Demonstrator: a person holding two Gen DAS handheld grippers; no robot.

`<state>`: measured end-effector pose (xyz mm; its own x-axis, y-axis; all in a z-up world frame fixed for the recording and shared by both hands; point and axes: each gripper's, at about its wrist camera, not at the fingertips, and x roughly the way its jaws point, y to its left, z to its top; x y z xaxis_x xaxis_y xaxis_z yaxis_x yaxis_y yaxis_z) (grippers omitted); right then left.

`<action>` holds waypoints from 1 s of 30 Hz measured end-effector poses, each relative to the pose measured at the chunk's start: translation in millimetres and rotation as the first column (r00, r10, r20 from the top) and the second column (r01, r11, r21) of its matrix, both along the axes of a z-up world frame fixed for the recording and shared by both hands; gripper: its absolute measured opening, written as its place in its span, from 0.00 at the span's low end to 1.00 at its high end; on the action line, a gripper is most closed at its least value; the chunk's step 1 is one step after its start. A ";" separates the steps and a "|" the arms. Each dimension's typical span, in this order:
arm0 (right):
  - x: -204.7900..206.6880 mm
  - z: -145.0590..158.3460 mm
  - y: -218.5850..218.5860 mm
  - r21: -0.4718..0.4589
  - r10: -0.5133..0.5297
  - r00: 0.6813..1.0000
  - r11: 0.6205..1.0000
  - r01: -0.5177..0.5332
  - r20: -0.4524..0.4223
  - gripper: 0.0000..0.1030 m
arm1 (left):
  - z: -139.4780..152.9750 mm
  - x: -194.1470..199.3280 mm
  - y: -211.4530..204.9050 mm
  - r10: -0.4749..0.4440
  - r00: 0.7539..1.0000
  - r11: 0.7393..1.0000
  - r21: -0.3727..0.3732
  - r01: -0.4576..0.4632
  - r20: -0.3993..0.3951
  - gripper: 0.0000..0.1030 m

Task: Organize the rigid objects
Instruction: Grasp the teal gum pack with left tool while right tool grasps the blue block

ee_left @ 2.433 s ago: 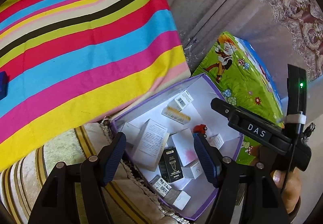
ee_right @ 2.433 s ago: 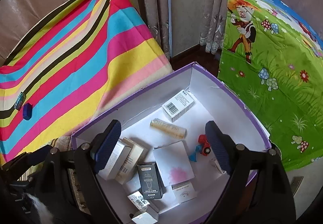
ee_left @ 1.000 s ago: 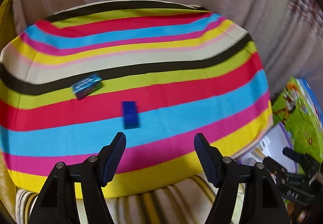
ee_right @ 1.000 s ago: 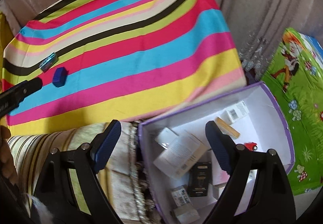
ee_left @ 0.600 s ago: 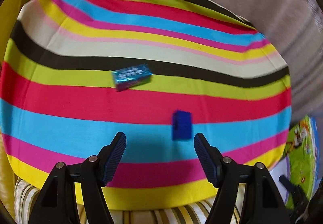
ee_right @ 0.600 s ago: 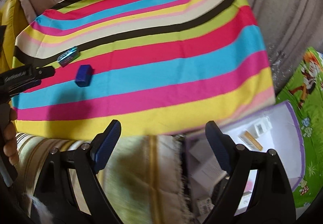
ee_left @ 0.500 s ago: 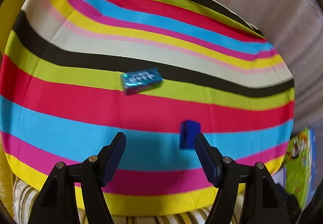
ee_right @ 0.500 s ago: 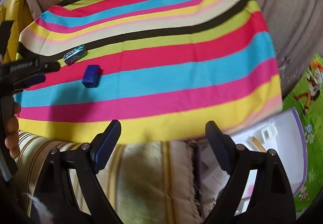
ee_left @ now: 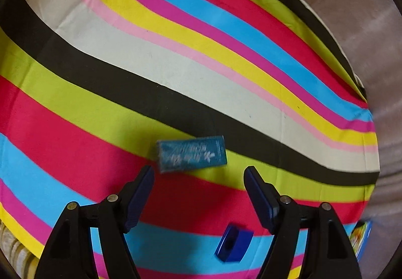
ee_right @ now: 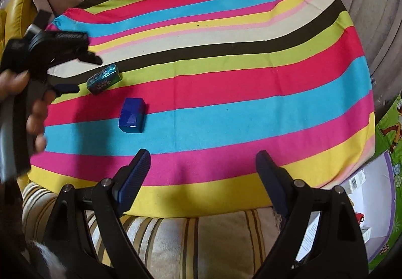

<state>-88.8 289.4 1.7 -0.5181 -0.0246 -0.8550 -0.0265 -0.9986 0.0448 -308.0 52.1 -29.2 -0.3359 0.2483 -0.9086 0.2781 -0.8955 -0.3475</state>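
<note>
Both of your grippers gape wide and hold nothing, the left gripper (ee_left: 198, 179) hovering just short of one teal box (ee_left: 192, 157) on the striped cloth (ee_left: 176, 57) (its print is blurred), the right gripper (ee_right: 201, 160) well back from one dark blue box (ee_right: 133, 116) lying near it.

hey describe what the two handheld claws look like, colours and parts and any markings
Both claws are matte black plastic. The left claw and right claw each have two angular arms with silver rivets at the joints, tipped with dark blue ribbed pads. From the right wrist view, the left claw's body carries a blurred white label, unreadable, and a bare hand grips it. No cable is clearly visible.
</note>
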 end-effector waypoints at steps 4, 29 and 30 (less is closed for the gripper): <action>-1.0 -6.0 3.0 -0.018 -0.013 1.000 1.000 0.013 0.008 0.85 | -11.0 -11.6 9.7 0.017 0.999 0.999 -0.046 -0.015 0.034 0.76; -20.8 -25.4 -26.6 -0.042 0.055 0.995 0.998 -0.051 0.086 0.85 | -3.3 50.2 -13.0 -0.156 0.987 0.981 -0.121 0.152 -0.024 0.73; -22.6 -26.1 -30.4 -0.041 0.062 0.994 0.997 -0.058 0.085 0.85 | -0.3 56.0 -15.5 -0.158 0.987 0.981 -0.122 0.153 -0.034 0.73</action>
<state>-111.3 259.0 -24.4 -0.4389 -0.0873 -0.8943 0.0281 -0.9961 0.0834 -251.9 36.5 -29.6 -0.3414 0.1917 -0.9201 0.1193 -0.9622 -0.2447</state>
